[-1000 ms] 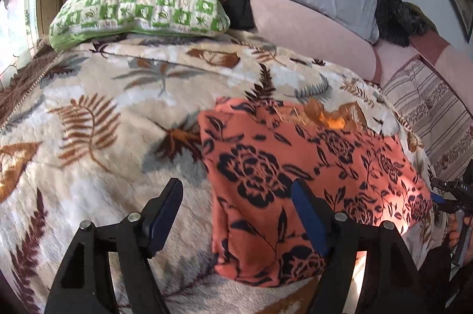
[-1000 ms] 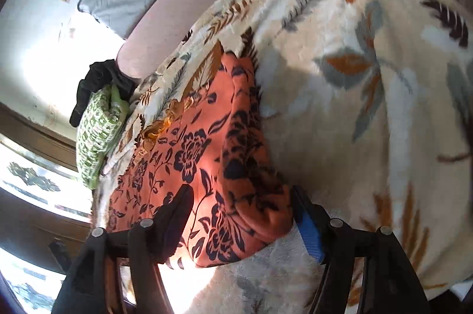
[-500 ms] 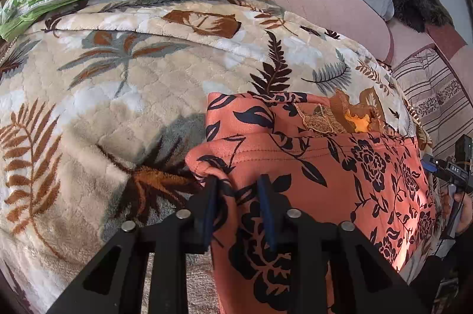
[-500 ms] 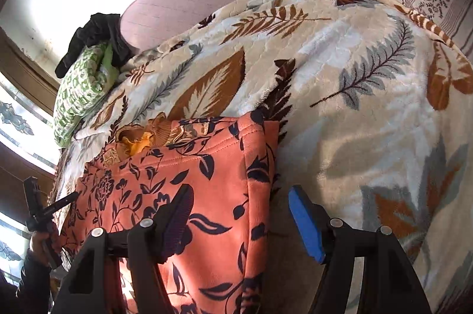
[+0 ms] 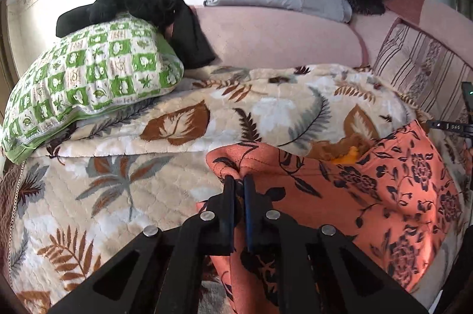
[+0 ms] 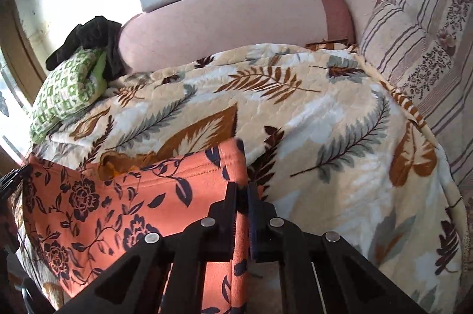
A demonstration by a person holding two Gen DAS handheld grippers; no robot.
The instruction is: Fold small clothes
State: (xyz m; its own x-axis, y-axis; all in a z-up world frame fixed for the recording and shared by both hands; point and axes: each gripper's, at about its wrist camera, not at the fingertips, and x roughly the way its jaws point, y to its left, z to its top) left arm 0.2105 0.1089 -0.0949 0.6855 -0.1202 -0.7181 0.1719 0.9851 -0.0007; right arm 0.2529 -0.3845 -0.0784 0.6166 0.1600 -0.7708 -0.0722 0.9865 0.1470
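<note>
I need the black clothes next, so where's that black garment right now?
In the left wrist view the black garment lies at upper left, draped over the green checked pillow and against the pink cushion.

No words, labels, brand marks or numbers can be read in either view. The green-and-white checked pillow (image 5: 88,74), at the left of the frame, carries small printed motifs in its squares, too blurred to read as writing.
</note>
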